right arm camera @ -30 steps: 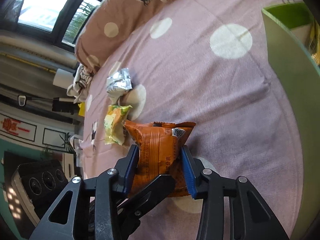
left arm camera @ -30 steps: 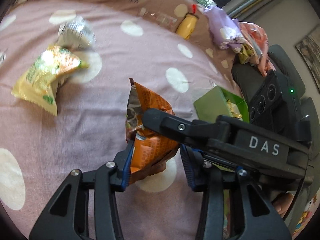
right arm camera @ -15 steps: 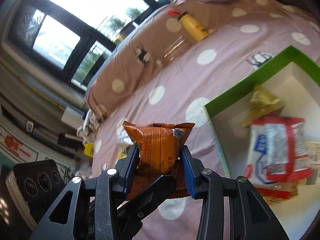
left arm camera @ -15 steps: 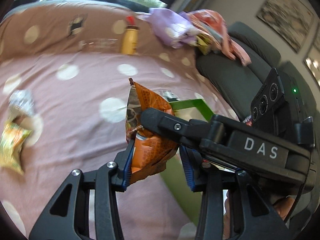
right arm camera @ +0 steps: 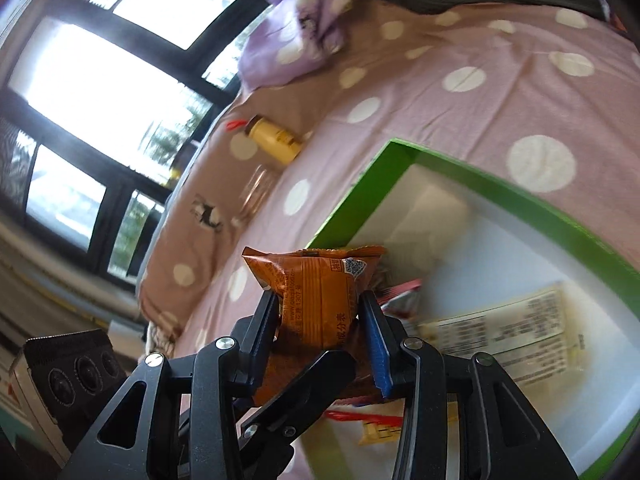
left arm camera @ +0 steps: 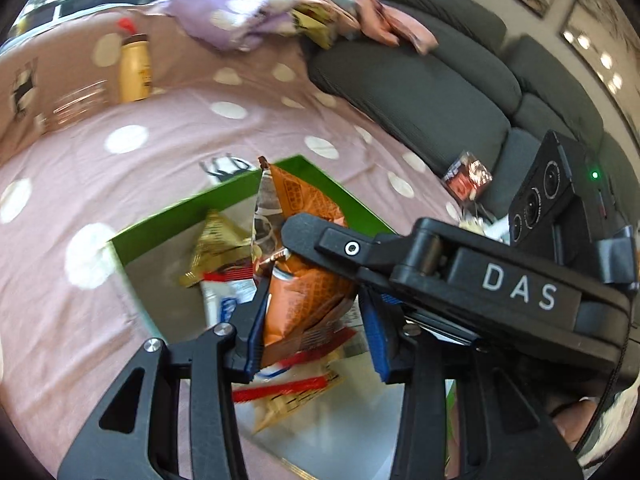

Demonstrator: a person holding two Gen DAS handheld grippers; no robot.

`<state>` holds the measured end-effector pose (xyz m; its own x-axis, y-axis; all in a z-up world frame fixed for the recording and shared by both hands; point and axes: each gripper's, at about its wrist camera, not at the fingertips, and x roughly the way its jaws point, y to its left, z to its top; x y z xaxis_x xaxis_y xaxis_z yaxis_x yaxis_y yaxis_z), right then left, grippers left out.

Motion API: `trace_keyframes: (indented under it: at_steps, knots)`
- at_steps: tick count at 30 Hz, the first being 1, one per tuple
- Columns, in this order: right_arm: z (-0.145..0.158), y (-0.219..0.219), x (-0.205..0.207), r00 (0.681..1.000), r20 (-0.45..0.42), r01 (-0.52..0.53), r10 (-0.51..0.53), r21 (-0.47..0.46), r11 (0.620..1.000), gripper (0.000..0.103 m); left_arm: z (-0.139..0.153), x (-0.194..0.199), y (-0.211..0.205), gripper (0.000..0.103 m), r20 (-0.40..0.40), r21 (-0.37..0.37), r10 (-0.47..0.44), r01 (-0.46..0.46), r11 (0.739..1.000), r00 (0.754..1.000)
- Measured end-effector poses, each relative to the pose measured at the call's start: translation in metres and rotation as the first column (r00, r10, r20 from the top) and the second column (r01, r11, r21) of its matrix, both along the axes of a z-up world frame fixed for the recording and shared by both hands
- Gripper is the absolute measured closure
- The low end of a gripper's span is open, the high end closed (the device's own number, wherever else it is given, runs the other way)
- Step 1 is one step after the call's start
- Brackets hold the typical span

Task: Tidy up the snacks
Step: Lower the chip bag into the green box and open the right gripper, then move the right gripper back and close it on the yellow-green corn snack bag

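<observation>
Above green box (right arm camera: 404,152): 2 grippers, left gripper (left arm camera: 316,332) and right gripper (right arm camera: 320,340), clamped on orange packet (right arm camera: 316,292). Next: lower, release.

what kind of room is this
Probably a home living room: a grey cushioned sofa, large black-framed windows, and a pink polka-dot cloth spread under a green-rimmed snack box.
</observation>
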<state>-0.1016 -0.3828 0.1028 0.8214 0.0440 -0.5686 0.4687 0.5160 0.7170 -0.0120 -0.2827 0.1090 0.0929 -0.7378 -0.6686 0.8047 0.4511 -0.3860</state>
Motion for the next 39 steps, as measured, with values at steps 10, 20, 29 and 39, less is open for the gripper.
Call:
trace_keyframes:
  at_steps: [10, 20, 29, 39]
  knots:
    - [-0.009, -0.02, -0.02, 0.987, -0.077, 0.138, -0.138, -0.003, 0.99, 0.06, -0.018, -0.011, -0.036, 0.062, -0.024, 0.029, -0.066, 0.067, 0.997, 0.998]
    - [0.004, -0.016, -0.026, 0.979, -0.06, 0.188, -0.193, -0.078, 0.979, 0.06, -0.003, -0.007, -0.004, 0.057, -0.031, -0.004, 0.014, -0.014, 1.0, 0.999]
    - [0.028, 0.017, -0.004, 0.997, -0.019, 0.072, -0.077, -0.176, 0.982, 0.044, 0.025, 0.025, 0.116, 0.029, 0.045, -0.065, 0.316, -0.312, 0.948, 0.948]
    - [0.038, 0.086, 0.044, 0.99, -0.067, -0.138, 0.124, -0.285, 0.949, 0.024, 0.011, 0.042, 0.314, 0.019, -0.002, -0.034, 0.802, -0.801, 0.597, 0.598]
